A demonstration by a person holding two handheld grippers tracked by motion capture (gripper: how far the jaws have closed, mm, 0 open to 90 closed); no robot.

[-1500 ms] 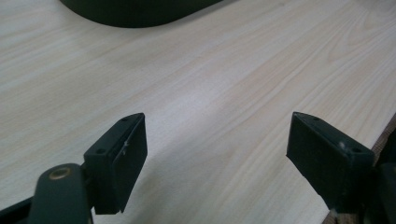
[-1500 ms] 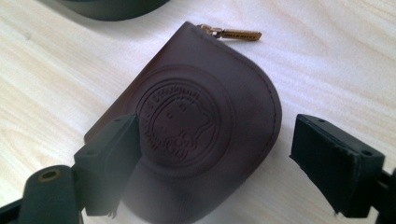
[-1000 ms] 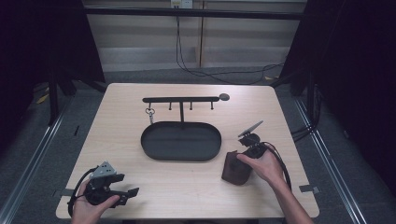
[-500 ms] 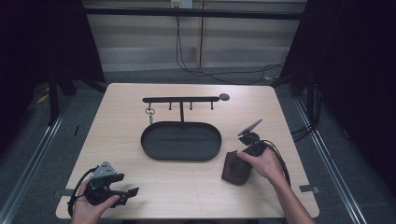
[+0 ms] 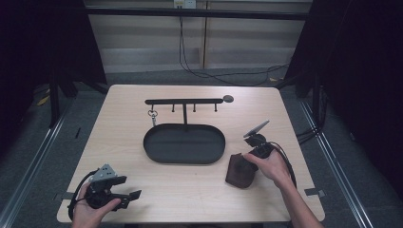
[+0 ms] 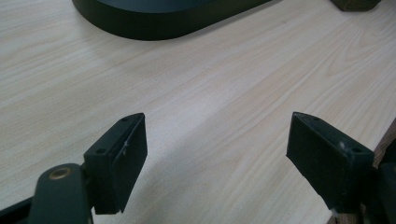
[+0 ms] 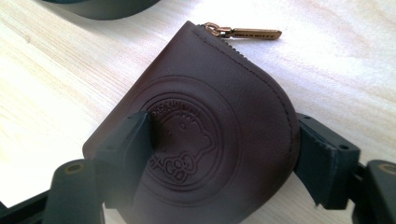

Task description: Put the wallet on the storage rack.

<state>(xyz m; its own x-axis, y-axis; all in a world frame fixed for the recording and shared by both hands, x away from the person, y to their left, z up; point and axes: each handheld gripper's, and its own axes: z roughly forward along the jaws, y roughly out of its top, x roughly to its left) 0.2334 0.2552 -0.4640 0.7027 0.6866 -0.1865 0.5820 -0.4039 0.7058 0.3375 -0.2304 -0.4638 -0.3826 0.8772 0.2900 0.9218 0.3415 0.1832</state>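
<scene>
A brown leather zip pouch [image 5: 237, 174] lies on the wooden table, right of the black oval tray [image 5: 184, 145]. My right gripper [image 5: 244, 163] sits over it, held by a hand. In the right gripper view the pouch [image 7: 210, 107] lies between the jaws of the right gripper [image 7: 219, 144], which stand wide apart and open; the left jaw overlaps its edge. A brass zip pull [image 7: 252, 33] points away from the pouch. My left gripper [image 5: 132, 199] rests at the front left, open, with bare table between the jaws of the left gripper [image 6: 215, 154].
Behind the tray stands a black hook rack [image 5: 184, 101] with a key ring [image 5: 153, 115] hanging at its left end. The tray's rim [image 6: 159, 18] lies ahead of the left gripper. The table's front edge runs close under both hands.
</scene>
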